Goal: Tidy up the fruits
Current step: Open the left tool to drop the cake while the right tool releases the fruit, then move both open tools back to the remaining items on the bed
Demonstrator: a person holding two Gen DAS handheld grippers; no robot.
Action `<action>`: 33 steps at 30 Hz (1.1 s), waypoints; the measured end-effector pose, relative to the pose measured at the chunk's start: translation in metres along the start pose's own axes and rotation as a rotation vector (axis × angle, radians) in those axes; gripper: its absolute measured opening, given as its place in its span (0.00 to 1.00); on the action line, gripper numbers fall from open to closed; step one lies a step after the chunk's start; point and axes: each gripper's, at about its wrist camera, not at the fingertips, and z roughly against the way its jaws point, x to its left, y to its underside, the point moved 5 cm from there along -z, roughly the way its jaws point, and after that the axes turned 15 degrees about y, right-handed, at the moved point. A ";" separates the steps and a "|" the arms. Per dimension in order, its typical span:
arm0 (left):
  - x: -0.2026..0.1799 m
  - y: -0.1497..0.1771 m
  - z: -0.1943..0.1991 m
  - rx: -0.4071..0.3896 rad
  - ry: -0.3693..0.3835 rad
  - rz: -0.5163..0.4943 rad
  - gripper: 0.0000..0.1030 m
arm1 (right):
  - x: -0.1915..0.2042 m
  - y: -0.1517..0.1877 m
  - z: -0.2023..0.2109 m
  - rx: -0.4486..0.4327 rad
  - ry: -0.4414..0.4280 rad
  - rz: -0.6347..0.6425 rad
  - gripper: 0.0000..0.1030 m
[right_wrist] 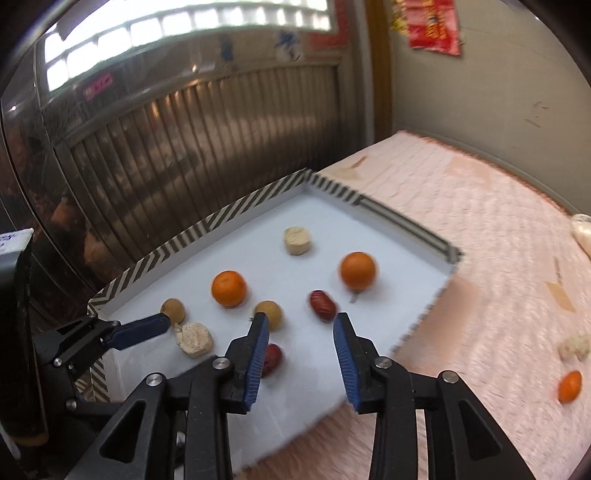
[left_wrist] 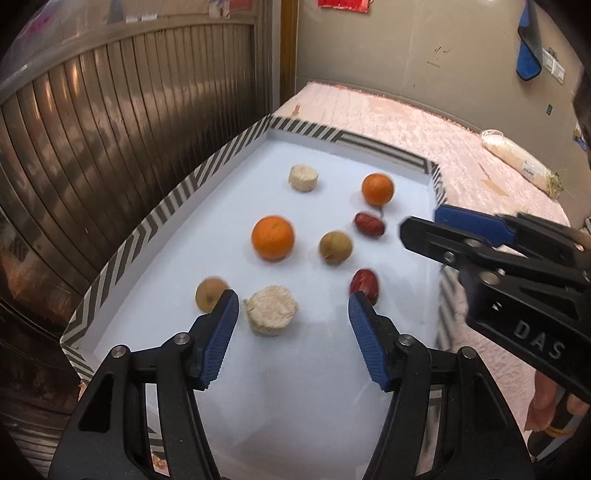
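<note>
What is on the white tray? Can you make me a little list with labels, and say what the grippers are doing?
tray: white tray with striped rim, on a pink fuzzy cover
oranges: two, near orange, far orange
red dates: two, and
round brown fruits: two, and
pale cakes: two, and
off the tray: one orange fruit on the cover
left gripper: open, holding nothing
right gripper: open, holding nothing

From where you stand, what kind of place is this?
Probably a home or a small shopfront, not a lab: a ribbed metal roller door, a pink fluffy blanket under the white fruit tray, and red paper decorations on a scuffed wall.
</note>
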 end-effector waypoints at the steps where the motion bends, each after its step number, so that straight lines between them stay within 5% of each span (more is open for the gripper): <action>1: -0.003 -0.002 0.000 -0.005 0.003 -0.005 0.61 | -0.006 0.002 0.004 -0.008 0.011 -0.009 0.34; 14: -0.083 -0.025 -0.014 -0.035 0.091 -0.095 0.61 | -0.093 0.033 0.046 -0.026 0.134 -0.144 0.35; 33: -0.208 -0.027 -0.068 0.058 0.242 -0.236 0.61 | -0.226 0.097 0.071 0.035 0.283 -0.329 0.35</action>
